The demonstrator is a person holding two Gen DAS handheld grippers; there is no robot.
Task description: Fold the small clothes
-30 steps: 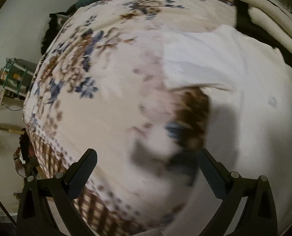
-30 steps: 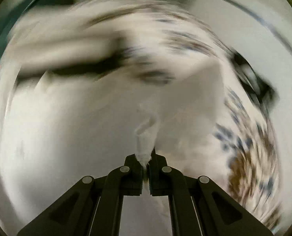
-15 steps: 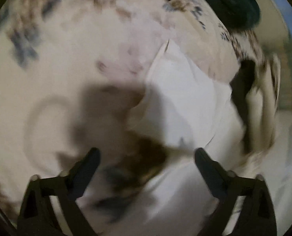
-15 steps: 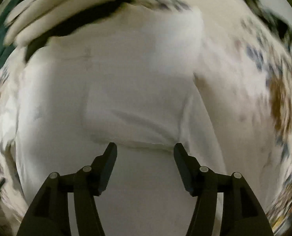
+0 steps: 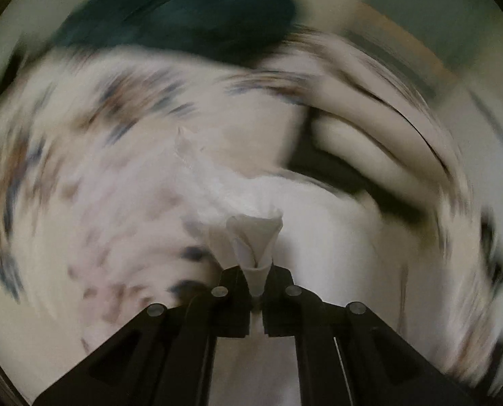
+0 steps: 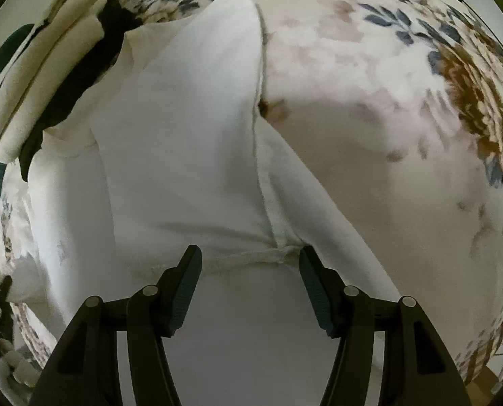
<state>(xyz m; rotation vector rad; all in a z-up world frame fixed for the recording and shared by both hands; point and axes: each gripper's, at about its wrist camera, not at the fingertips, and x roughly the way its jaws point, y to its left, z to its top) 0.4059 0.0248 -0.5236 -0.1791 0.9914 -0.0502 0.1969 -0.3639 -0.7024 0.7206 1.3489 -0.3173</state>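
A white garment (image 6: 190, 142) lies on a floral bedspread (image 6: 403, 84), with one part folded over the rest along a seam edge. My right gripper (image 6: 249, 264) is open and hovers just above the garment's hemmed edge, holding nothing. My left gripper (image 5: 257, 279) is shut on a bunched piece of the white garment (image 5: 251, 237) and lifts it off the bed. The left wrist view is strongly blurred by motion.
Cream and black folded clothes (image 6: 45, 77) are stacked at the upper left of the bed, also in the left wrist view (image 5: 370, 142). A dark green fabric heap (image 5: 177, 17) lies at the far side. The floral bedspread (image 5: 82, 186) extends to the left.
My left gripper, open before, has closed on the white garment and swings with it. My right gripper, shut on the cloth a second ago, has let go and stays open above it.
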